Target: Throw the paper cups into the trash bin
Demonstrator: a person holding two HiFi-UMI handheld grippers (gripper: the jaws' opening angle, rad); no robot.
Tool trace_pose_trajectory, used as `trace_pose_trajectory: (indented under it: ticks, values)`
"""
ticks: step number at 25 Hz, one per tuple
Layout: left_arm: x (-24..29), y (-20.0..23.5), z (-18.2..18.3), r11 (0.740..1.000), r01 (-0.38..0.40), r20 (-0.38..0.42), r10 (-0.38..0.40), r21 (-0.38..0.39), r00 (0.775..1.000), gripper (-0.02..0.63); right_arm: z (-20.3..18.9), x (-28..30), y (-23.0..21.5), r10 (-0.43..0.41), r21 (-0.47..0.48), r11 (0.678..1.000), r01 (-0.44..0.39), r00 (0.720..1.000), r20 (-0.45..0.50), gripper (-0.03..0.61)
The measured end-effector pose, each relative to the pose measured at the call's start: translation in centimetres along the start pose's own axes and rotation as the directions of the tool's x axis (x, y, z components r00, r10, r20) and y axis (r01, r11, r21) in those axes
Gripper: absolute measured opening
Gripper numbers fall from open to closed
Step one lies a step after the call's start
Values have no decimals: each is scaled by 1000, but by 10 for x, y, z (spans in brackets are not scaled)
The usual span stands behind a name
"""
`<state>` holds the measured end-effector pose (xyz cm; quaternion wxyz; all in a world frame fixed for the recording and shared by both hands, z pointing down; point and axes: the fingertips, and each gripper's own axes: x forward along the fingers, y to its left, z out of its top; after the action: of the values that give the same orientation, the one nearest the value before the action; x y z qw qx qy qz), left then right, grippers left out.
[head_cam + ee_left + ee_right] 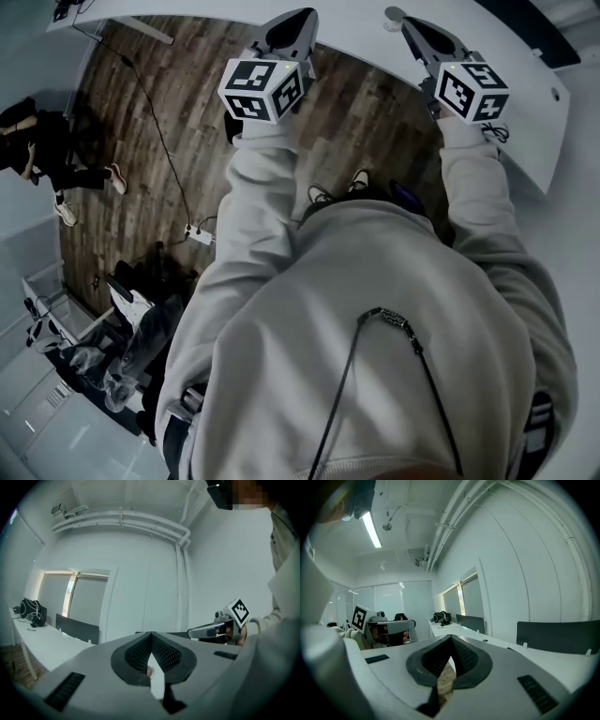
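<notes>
No paper cup and no trash bin shows in any view. In the head view both hands hold grippers out over the wood floor, towards a white table (530, 122). My left gripper (298, 21) has its jaws closed to a point, with nothing between them; in its own view the tips (151, 638) meet. My right gripper (401, 19) reaches over the table's edge. Its jaws (451, 639) also meet at the tip and hold nothing. Each gripper sees the other: the right gripper (219, 629) and the left gripper (386, 629), both held about level.
A long white table (42, 644) runs along the wall, with dark chair backs (558, 637) and a black bag (440, 617) on it. On the floor lie a cable and power strip (199, 234). A person (47, 155) sits at far left; clutter (103, 347) lies at the lower left.
</notes>
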<state>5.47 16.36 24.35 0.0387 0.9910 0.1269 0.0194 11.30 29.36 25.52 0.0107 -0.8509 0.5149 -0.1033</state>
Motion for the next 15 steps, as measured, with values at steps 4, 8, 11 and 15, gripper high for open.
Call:
trace_pose_trajectory:
  ticks: [4,8,11,15]
  values:
    - [21,-20,1,1000,20,-2,-20,-3,1000,-5,-4,-14,-23,-18,39,999,18,1000,11,18]
    - [44,-42,10,997,51,-8,-50,51,999,-5,0,-29,-50,-27,52,998,25,999,38,18]
    - [48,-49,14,994,47,-28,-45,95,999,-5,2,-44,-73,-37,87,996,30,997,72,18]
    - [37,-31,22,996,0,-15,1,86,1000,-5,4,-49,-74,-18,105,994,9,996,91,18]
